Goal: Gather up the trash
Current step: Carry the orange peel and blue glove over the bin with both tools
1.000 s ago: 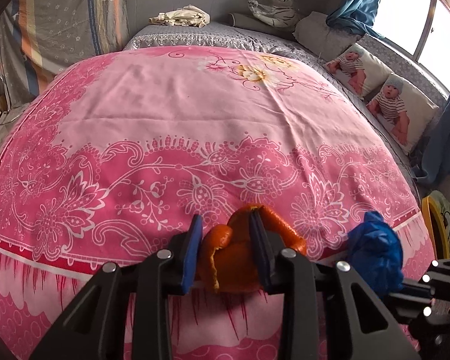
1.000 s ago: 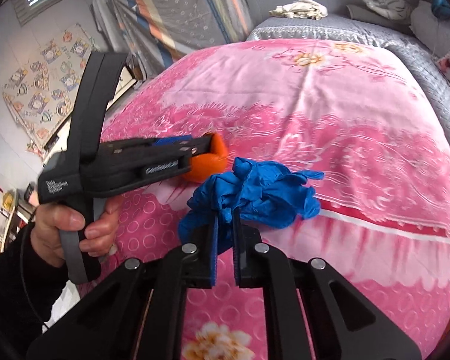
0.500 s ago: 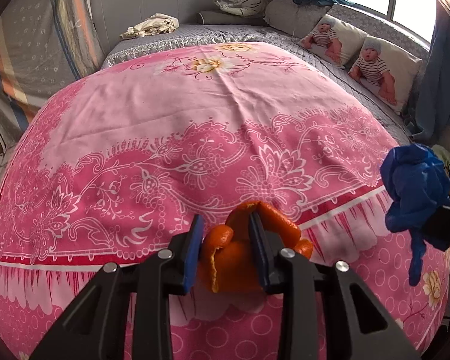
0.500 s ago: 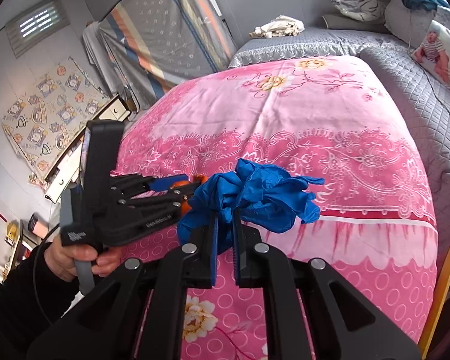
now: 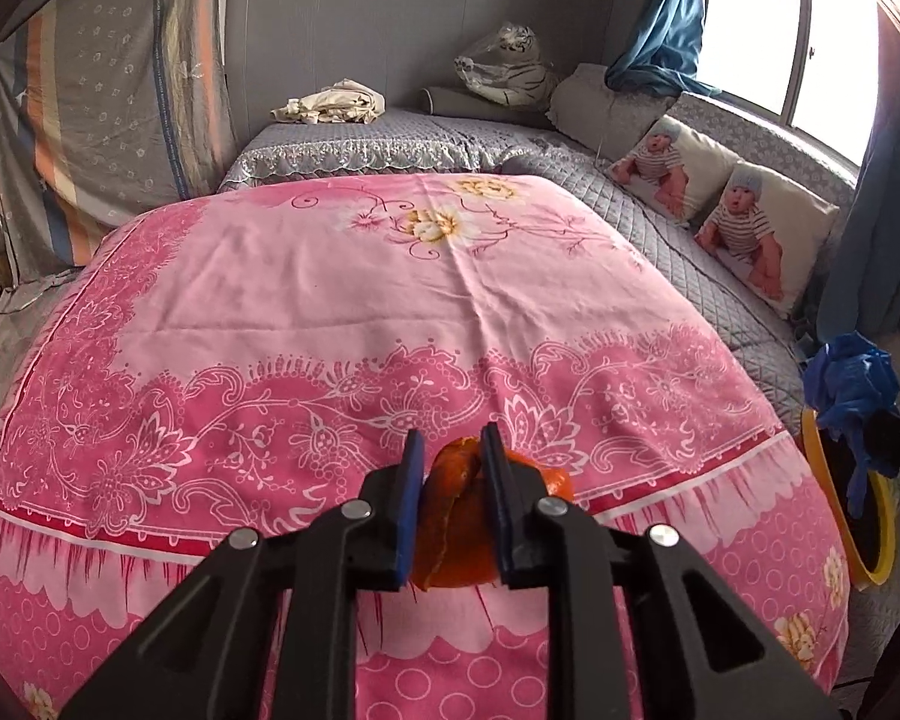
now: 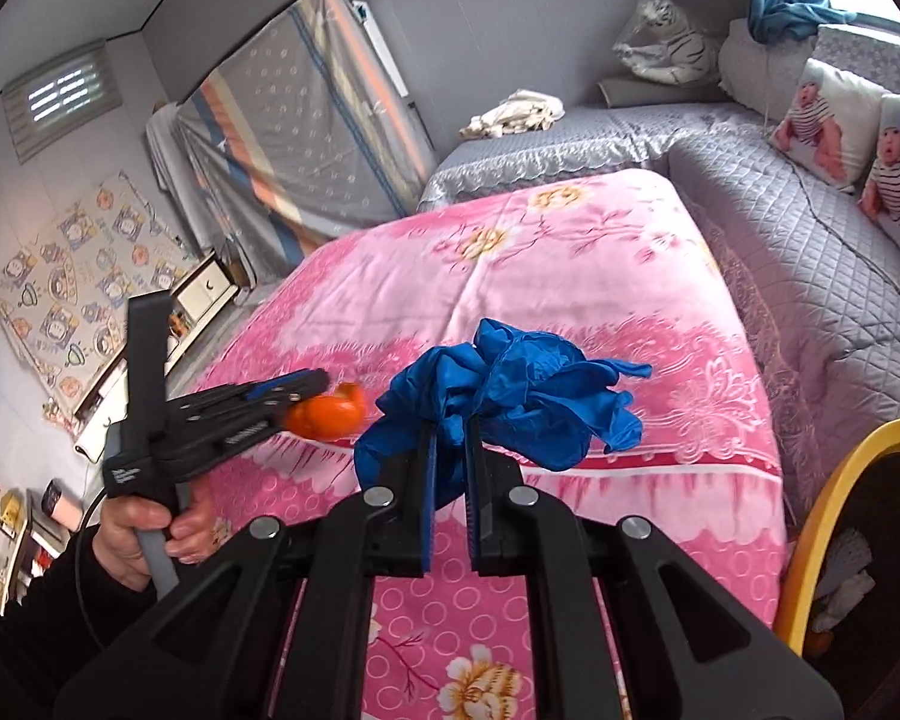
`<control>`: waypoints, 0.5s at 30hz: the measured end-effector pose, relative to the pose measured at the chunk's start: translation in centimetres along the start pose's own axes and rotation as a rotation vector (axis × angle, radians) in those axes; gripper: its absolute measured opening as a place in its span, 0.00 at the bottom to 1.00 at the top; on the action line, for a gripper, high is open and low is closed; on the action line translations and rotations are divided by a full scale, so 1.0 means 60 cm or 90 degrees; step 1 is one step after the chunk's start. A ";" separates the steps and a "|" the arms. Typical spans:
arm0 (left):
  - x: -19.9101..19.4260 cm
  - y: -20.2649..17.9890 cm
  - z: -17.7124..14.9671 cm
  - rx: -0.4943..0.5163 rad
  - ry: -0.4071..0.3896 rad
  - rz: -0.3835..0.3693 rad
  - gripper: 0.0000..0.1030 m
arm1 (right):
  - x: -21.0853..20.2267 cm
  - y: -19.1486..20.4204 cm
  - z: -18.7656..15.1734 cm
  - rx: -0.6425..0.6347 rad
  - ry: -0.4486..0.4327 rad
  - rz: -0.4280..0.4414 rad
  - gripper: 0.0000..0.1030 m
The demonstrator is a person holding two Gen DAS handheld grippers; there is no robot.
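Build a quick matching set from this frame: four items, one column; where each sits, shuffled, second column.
1. crumpled blue nitrile glove
2. orange citrus peel
3. yellow-rimmed black trash bin
4. white plush tiger

A. clamped in the left gripper
B. far end of the room, by the wall
C. clamped in the right gripper
D. on the floor beside the pink floral bedspread

Pairs: 1-C, 2-A, 3-D, 4-B
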State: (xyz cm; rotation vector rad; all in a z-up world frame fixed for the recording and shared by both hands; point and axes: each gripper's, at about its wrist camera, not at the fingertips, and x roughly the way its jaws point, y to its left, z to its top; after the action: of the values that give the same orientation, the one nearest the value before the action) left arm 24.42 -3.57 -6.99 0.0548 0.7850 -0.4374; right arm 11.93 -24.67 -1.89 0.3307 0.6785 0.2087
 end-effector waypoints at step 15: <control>-0.092 -0.046 0.026 -0.005 -0.065 -0.044 0.17 | -0.071 -0.015 0.021 -0.006 -0.066 -0.022 0.07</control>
State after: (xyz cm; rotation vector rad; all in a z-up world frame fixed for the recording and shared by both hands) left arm 20.92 -4.38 -1.72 -0.0030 0.6890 -0.4989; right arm 9.58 -27.02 1.18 0.3185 0.5797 0.1613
